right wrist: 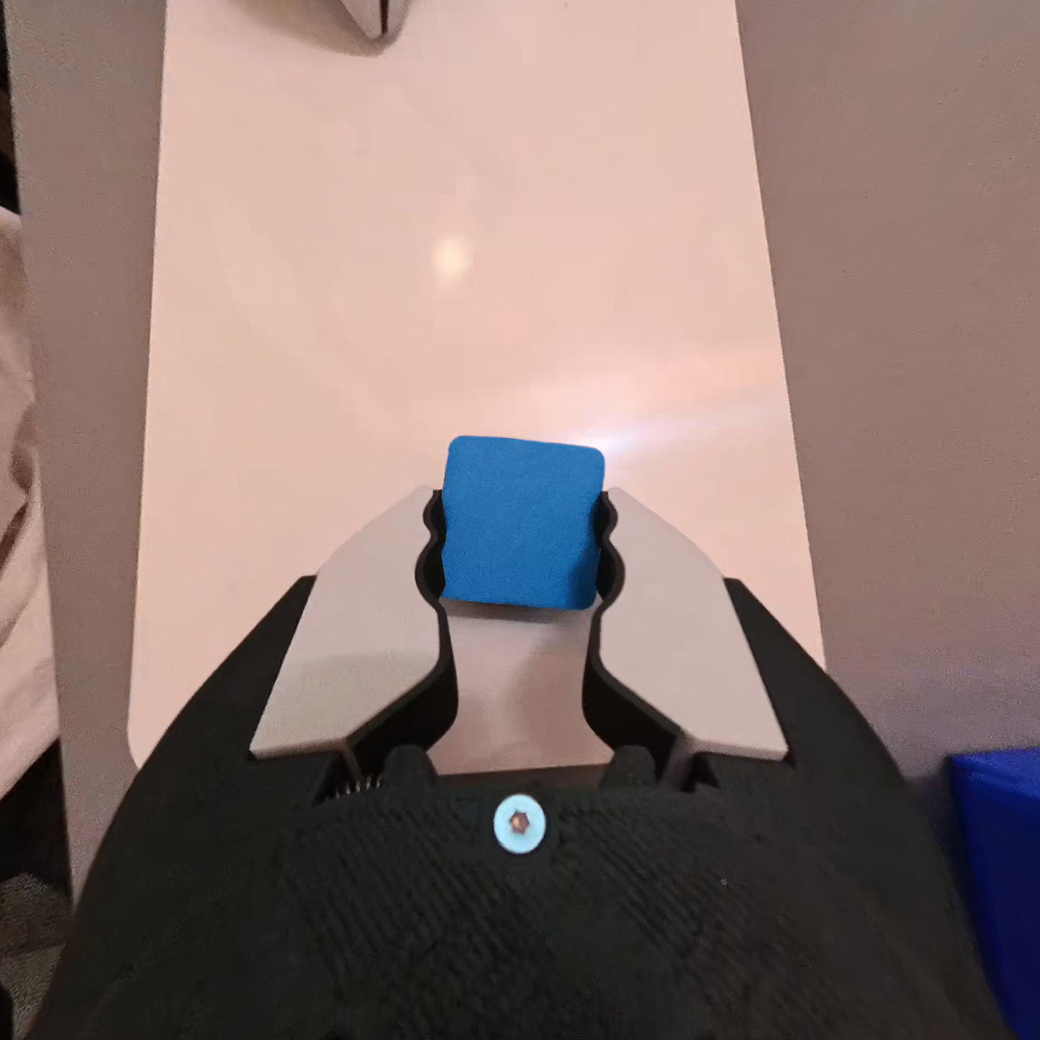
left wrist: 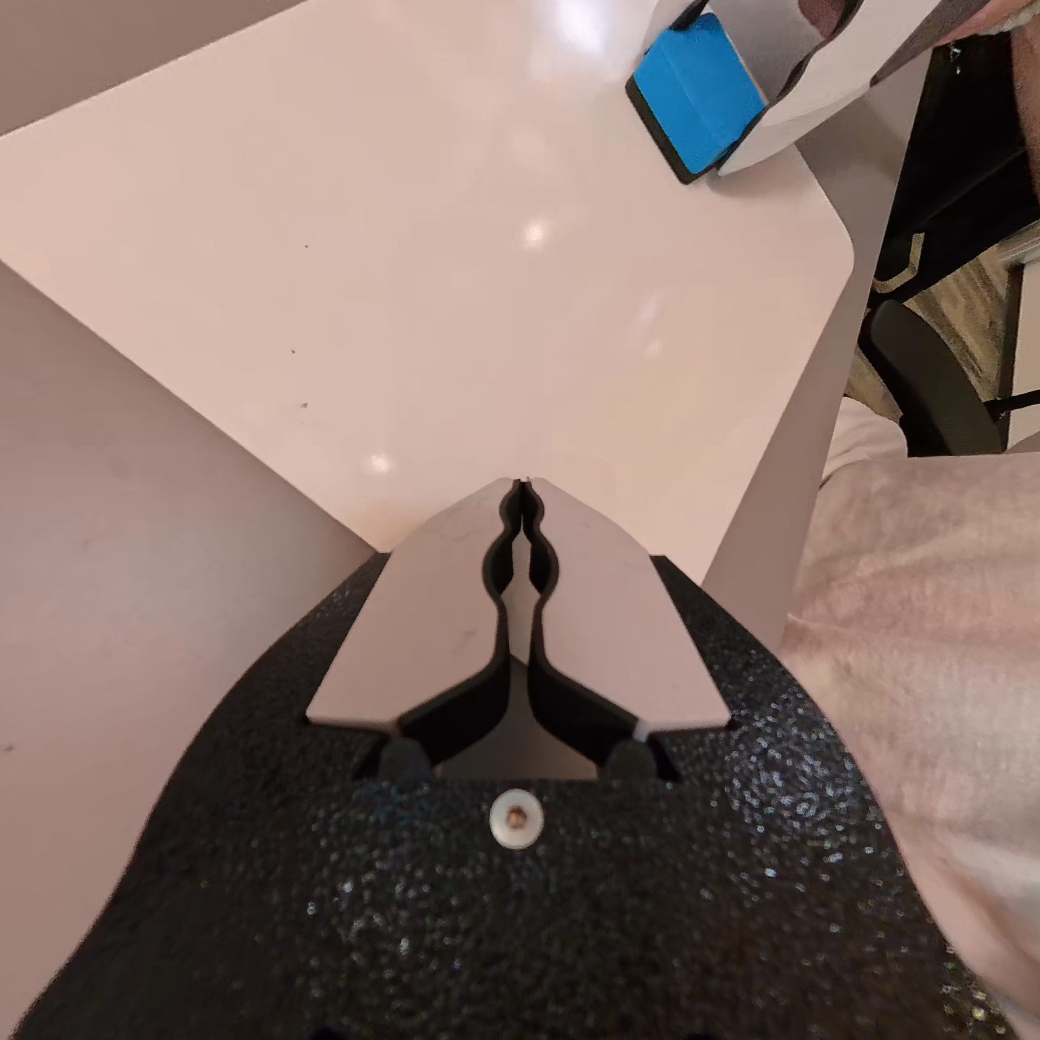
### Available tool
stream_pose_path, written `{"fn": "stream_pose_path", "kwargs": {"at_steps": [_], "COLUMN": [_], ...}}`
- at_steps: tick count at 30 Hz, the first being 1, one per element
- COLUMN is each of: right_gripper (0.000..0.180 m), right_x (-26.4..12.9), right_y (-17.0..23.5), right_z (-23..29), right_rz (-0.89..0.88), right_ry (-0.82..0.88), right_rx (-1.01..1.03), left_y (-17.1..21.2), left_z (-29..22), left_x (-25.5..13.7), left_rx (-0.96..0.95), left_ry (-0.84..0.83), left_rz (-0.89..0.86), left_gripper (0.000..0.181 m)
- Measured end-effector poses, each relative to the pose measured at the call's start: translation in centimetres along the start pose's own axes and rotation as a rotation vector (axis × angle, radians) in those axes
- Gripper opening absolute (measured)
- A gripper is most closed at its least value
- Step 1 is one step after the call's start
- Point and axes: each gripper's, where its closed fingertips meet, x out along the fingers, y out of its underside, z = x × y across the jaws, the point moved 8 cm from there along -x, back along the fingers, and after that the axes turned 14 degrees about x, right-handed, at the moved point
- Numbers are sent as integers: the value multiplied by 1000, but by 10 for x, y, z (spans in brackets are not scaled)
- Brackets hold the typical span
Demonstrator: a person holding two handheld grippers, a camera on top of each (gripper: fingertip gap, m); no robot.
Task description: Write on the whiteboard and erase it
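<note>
Blue foam is filling the jaws of the right gripper (right wrist: 520,526): the eraser (right wrist: 520,523) is sitting clamped between its two fingers in the middle of the right wrist view, its square blue face turned toward the camera. In the left wrist view the same eraser (left wrist: 695,95) is showing at the upper right of the frame, its black felt underside appearing to rest on or just above the whiteboard (left wrist: 394,253). The board is lying flat on the table (left wrist: 84,506) and is looking clean, with only a few tiny specks and no marks I can make out.

The left gripper (left wrist: 523,489) is sitting clenched on nothing at the lower centre of its frame, its tips over the board's near corner, possibly pinning it. The eraser is lying well apart from it, toward the upper right. Any wiping is falling to the right gripper, with the open board stretching toward the top of its frame.
</note>
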Motion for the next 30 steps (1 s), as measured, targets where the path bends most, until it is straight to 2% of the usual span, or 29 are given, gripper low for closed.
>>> {"fn": "stream_pose_path", "kwargs": {"at_steps": [2,5,9,14,19,23,30], "right_gripper": [52,52,52,52,52,52,52], "right_x": [-7,-13,-8,-12,-12,10,68], "right_y": [4,13,8,8,6,-16,-79], "right_z": [-19,-36,-4,-40,-46,-21,-4], "right_rz": [-9,-111,17,-54,-66,-48,-41], "right_ry": [111,142,52,177,226,131,-33], "right_rx": [73,220,31,221,239,109,-10], "left_y": [-3,-6,-6,-9,-9,-10,-11], "left_z": [1,1,1,3,1,3,4], "left_x": [2,5,5,8,8,8,9], "left_rx": [4,15,13,18,25,15,10], "left_ry": [8,11,10,23,0,11,34], "left_rz": [3,7,4,7,3,2,7], "left_gripper": [0,0,0,0,0,0,0]}}
